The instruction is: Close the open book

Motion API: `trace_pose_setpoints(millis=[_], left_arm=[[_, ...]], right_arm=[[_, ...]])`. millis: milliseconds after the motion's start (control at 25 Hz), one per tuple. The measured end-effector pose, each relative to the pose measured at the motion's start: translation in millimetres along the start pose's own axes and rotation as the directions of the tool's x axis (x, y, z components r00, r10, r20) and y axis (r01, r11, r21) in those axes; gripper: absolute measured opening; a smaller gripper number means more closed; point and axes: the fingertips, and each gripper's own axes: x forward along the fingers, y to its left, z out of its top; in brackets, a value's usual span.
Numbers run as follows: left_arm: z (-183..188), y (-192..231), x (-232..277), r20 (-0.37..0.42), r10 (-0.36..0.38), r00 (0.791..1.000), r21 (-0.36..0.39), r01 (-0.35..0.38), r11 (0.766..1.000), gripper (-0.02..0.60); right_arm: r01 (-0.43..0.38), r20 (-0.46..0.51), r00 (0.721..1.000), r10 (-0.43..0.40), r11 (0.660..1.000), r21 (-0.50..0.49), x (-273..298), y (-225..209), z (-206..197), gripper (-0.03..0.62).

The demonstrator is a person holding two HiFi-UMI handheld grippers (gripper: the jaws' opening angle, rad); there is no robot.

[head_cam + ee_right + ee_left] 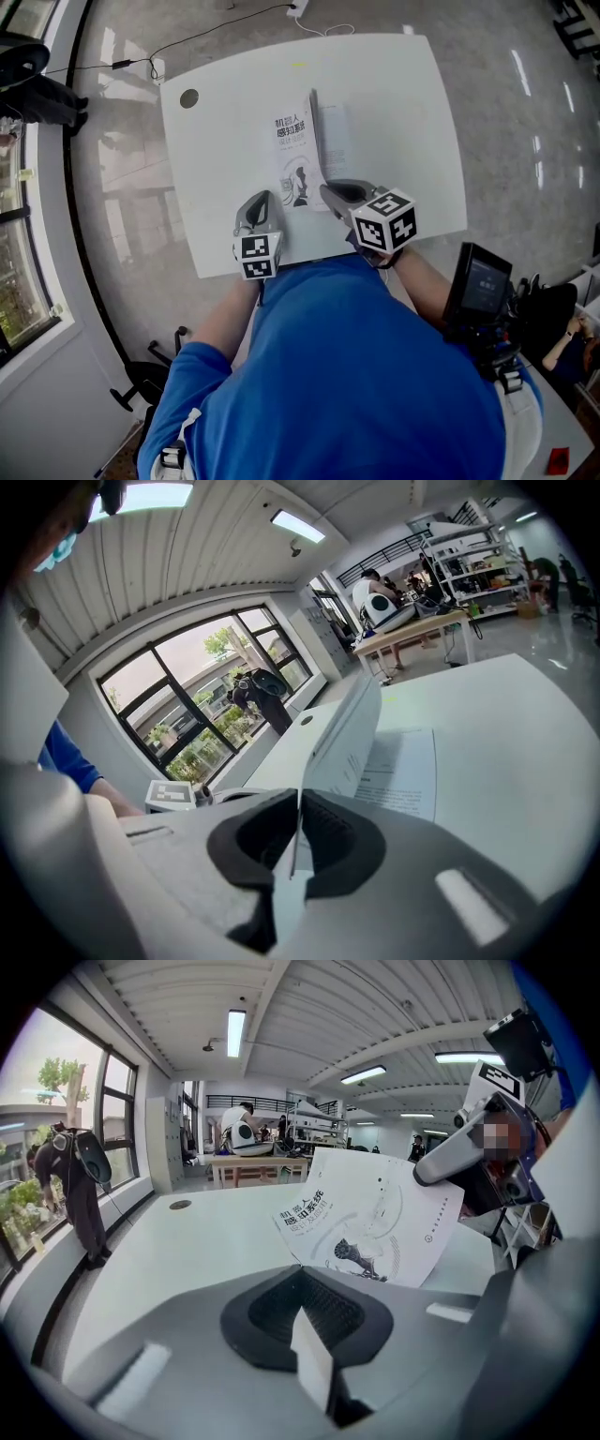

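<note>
A white book point(292, 155) lies open in the middle of the white table point(403, 112). Its printed front cover point(375, 1218) stands lifted, tilted up over the text page point(408, 771) that lies flat. My right gripper point(328, 192) is shut on the near edge of that cover point(352, 728), which runs straight into its dark pads point(337, 832). My left gripper point(262, 199) hovers just left of the book near the table's front edge. Its jaws look shut, with nothing of the book between them point(305, 1297).
A round cable hole point(189, 97) sits in the table's far left corner. Cables point(131, 64) run over the floor behind the table. Windows line the left wall point(19, 234). A dark device point(483, 281) hangs at the person's right side.
</note>
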Motion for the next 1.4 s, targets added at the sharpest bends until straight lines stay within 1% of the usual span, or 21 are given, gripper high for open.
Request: trace_pose_setpoints(millis=[320,560,880,1160,1400], left_arm=[[3,22,-26,0.039,0.028,0.999,-0.016,-0.027,1.0,0.006],[-1,39,-43,0.043,0.056,0.998,-0.031,-0.055,0.998,0.006],[-11,74,-67,0.057,0.078,0.995,-0.047,-0.075,0.996,0.006],[-18,100,-79,0.062,0.097,0.993,-0.06,-0.093,0.994,0.006],[-28,128,-89,0.054,0.119,0.991,-0.075,-0.115,0.991,0.006]], right_arm=[[-0.028,-0.006,1.0,0.028,0.997,-0.077,16,37,10,0.018],[-0.055,-0.006,0.998,0.055,0.992,-0.113,29,60,21,0.018],[-0.09,-0.018,0.996,0.088,0.982,-0.168,69,103,27,0.018],[-0.099,-0.047,0.995,0.091,0.976,-0.196,106,126,25,0.018],[-0.083,-0.104,0.993,0.062,0.974,-0.21,148,137,13,0.018]])
